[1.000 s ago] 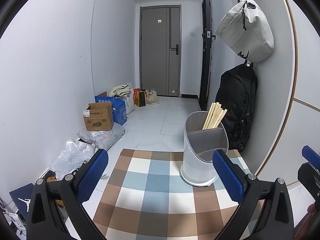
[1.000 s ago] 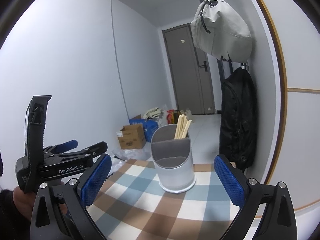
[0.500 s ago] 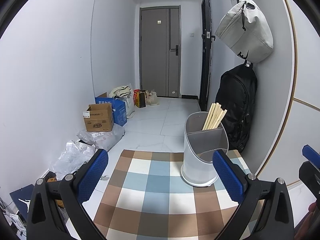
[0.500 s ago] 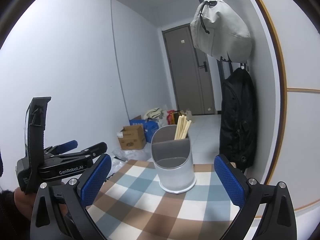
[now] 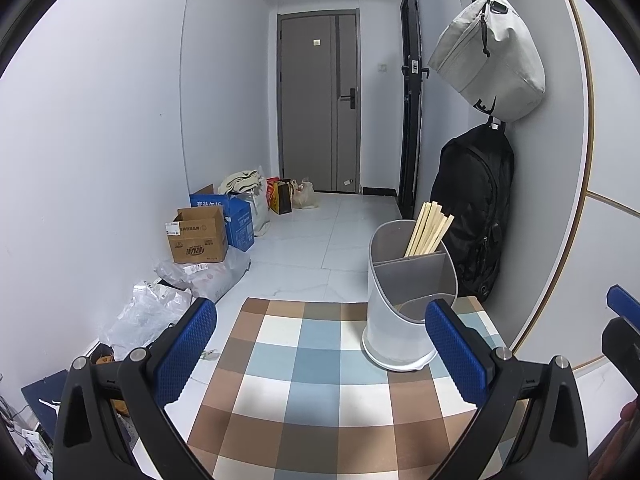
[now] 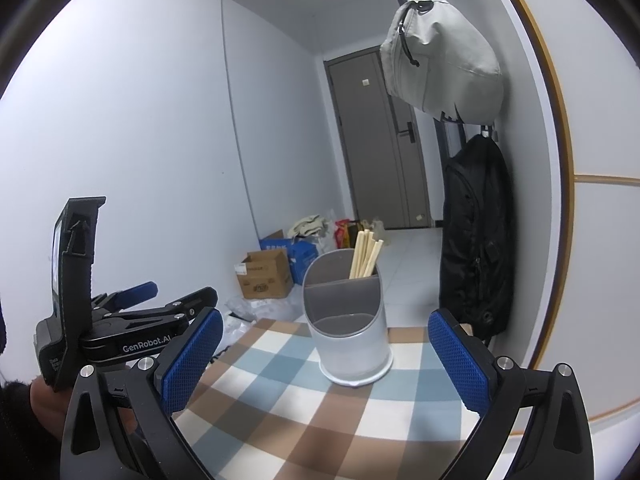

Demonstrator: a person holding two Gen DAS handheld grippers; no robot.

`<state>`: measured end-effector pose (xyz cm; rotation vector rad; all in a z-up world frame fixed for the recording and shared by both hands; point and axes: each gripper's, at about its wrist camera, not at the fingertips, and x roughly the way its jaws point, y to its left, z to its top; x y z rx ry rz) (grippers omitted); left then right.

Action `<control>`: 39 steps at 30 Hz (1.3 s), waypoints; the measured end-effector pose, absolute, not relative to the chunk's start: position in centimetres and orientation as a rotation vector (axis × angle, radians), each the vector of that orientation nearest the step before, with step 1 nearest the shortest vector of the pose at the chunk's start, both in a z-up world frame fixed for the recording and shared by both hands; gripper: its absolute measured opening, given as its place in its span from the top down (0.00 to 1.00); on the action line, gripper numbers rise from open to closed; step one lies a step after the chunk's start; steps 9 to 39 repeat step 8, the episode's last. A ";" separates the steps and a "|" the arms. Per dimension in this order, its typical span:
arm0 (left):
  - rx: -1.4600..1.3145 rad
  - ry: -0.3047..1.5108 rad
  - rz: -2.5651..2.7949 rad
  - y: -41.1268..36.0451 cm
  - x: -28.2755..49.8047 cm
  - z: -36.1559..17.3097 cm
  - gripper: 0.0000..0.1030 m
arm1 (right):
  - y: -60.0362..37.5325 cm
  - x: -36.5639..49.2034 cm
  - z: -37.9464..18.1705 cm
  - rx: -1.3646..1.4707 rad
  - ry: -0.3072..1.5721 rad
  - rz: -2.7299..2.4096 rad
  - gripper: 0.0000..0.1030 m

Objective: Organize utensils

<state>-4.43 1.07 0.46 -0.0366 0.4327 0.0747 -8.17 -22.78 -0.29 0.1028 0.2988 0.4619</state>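
A grey two-compartment utensil holder [image 5: 404, 312] stands on the checked tablecloth [image 5: 312, 384] at its far right. Several wooden chopsticks [image 5: 428, 228] stand in its rear compartment; the front compartment looks empty. My left gripper [image 5: 320, 352] is open and empty, held above the cloth, near side of the holder. My right gripper [image 6: 324, 360] is open and empty, also in front of the holder [image 6: 352, 336] with its chopsticks [image 6: 366, 252]. The left gripper [image 6: 132, 304] shows from the side at the left of the right wrist view.
A black backpack [image 5: 476, 216] and a pale bag [image 5: 488, 56] hang on the right wall just behind the holder. Cardboard boxes [image 5: 198, 236] and plastic bags [image 5: 148, 316] lie on the floor at the left. A grey door [image 5: 320, 100] closes the hallway.
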 end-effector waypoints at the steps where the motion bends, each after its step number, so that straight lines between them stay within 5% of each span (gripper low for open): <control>1: -0.038 0.434 0.074 1.1 -4.4 0.5 0.01 | -22.8 -8.1 -0.3 0.103 0.299 0.461 0.00; 39: -0.033 0.433 0.069 1.1 -4.5 0.4 0.01 | -22.8 -8.2 -0.2 0.105 0.305 0.463 0.00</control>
